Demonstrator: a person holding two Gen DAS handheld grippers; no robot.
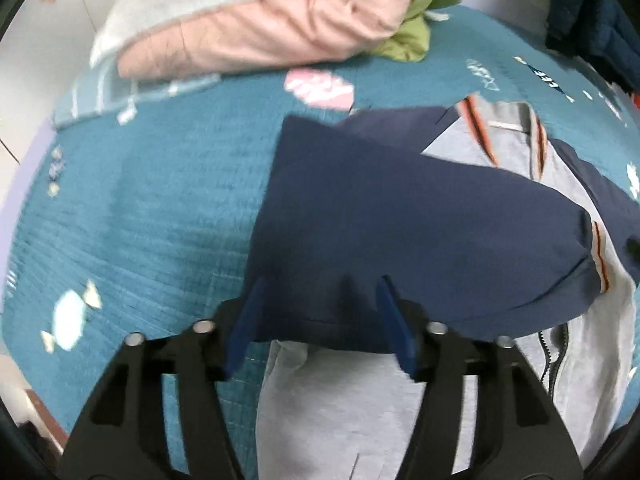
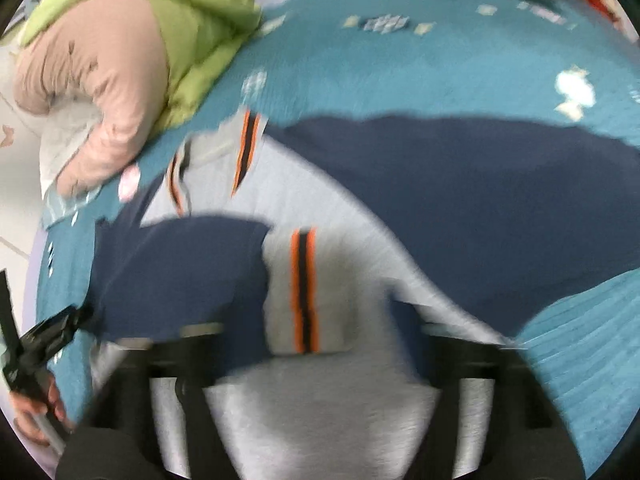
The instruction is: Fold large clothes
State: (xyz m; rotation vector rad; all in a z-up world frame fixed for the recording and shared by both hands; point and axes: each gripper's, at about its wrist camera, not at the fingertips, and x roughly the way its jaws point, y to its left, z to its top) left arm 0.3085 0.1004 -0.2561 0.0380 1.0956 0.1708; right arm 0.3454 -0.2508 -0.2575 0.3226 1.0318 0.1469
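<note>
A grey zip jacket [image 1: 344, 396] with navy sleeves and orange-black stripes lies on a teal bedspread [image 1: 152, 208]. Its navy sleeve [image 1: 400, 232] is folded across the grey body. My left gripper [image 1: 320, 312] is open, its blue fingers [image 1: 394, 324] on either side of the sleeve's near edge. In the right wrist view the jacket [image 2: 332, 400] is blurred. The striped grey cuff [image 2: 304, 288] lies between the fingers of my right gripper [image 2: 320, 332], which look spread apart. The other navy sleeve [image 2: 480, 200] stretches right. The left gripper [image 2: 44, 340] shows at the left edge.
A pink padded jacket [image 1: 272, 28] and a green one [image 1: 424, 12] are heaped at the far side of the bed, also in the right wrist view [image 2: 104, 80]. Dark clothes [image 1: 592, 20] hang at the far right. The bedspread [image 2: 440, 60] lies beyond the jacket.
</note>
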